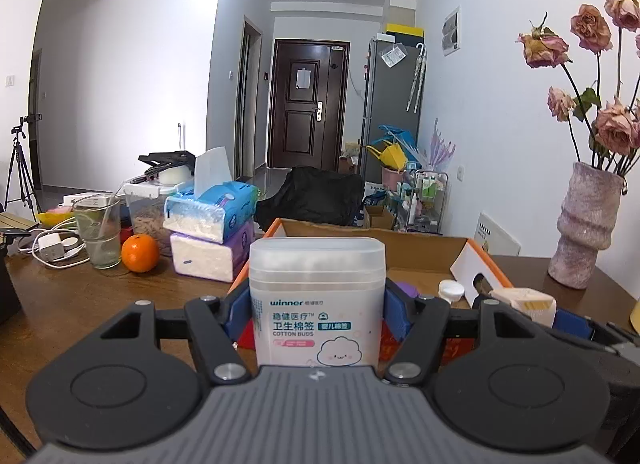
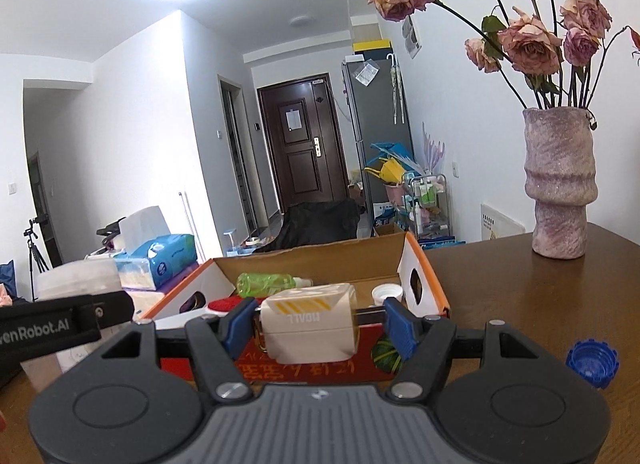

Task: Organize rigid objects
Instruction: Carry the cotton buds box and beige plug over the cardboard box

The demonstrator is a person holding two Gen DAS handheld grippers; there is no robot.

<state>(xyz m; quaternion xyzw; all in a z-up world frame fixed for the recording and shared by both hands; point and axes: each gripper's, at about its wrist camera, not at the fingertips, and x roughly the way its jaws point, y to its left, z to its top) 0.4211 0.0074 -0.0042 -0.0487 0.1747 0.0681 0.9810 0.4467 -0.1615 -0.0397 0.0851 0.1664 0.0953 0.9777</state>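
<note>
1. The left claw [image 1: 318, 304] is clamped on an upright, translucent cotton bud box [image 1: 317, 296]; both blue pads press its sides, and it hangs in front of the open cardboard box [image 1: 424, 252].
2. The right claw [image 2: 318, 318] grips a cream adapter block [image 2: 310, 326], label upside down. The left pad touches it; the right pad sits out at the tip of a thin prong sticking from its side.
3. From the left wrist view, the counter [image 1: 80, 304] left of the cardboard box is crowded: one glass [image 1: 98, 234], one orange [image 1: 140, 253], two stacked tissue packs [image 1: 212, 229], chargers and cables.
4. Inside the cardboard box, seen from the right wrist: one green spray bottle [image 2: 266, 284], one red-topped item [image 2: 224, 304], one white cap [image 2: 386, 294].
5. Right of the box the wood lies mostly bare, with one blue bottle cap [image 2: 592, 362] near the claw and one vase of dried roses [image 2: 560, 183] towards the far edge by the wall.
</note>
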